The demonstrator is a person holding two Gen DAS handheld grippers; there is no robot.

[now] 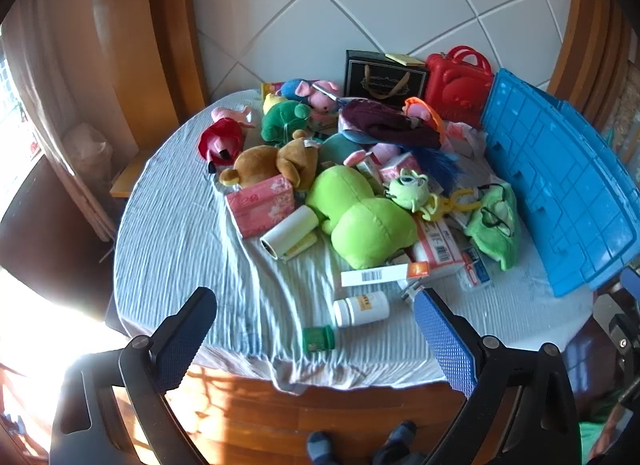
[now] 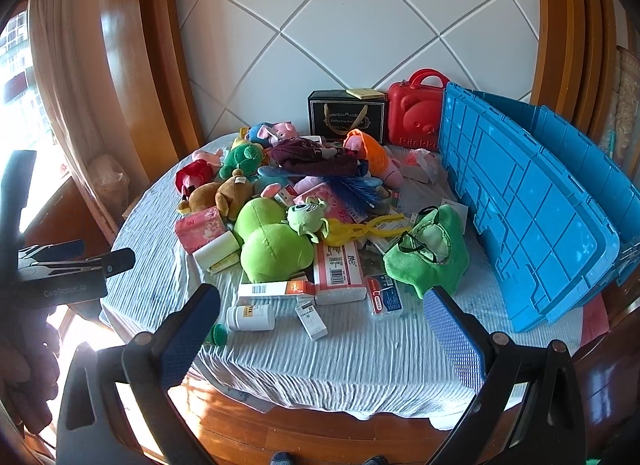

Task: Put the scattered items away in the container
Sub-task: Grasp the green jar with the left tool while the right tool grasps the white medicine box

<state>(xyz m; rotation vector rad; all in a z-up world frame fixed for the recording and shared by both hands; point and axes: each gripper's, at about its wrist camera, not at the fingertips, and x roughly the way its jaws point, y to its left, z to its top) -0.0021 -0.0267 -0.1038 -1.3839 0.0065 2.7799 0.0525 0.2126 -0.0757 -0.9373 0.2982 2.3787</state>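
Observation:
A pile of plush toys, boxes and bottles lies on a round table under a pale blue cloth (image 1: 180,233) (image 2: 360,357). A big lime-green plush (image 1: 360,217) (image 2: 272,245) sits in the middle. A white pill bottle (image 1: 362,308) (image 2: 251,317) and a small green jar (image 1: 318,339) (image 2: 218,335) lie near the front edge. A blue plastic crate (image 1: 560,193) (image 2: 532,217) stands at the right. My left gripper (image 1: 316,341) is open and empty, short of the table's front edge. My right gripper (image 2: 324,341) is open and empty, also at the front edge.
A red bear case (image 1: 458,83) (image 2: 416,117) and a black gift box (image 1: 384,75) (image 2: 346,115) stand against the tiled wall. A brown bear plush (image 1: 272,163), a pink tissue pack (image 1: 262,205) and a green frog pouch (image 2: 428,253) lie in the pile. The left gripper's body (image 2: 60,273) shows at left in the right wrist view.

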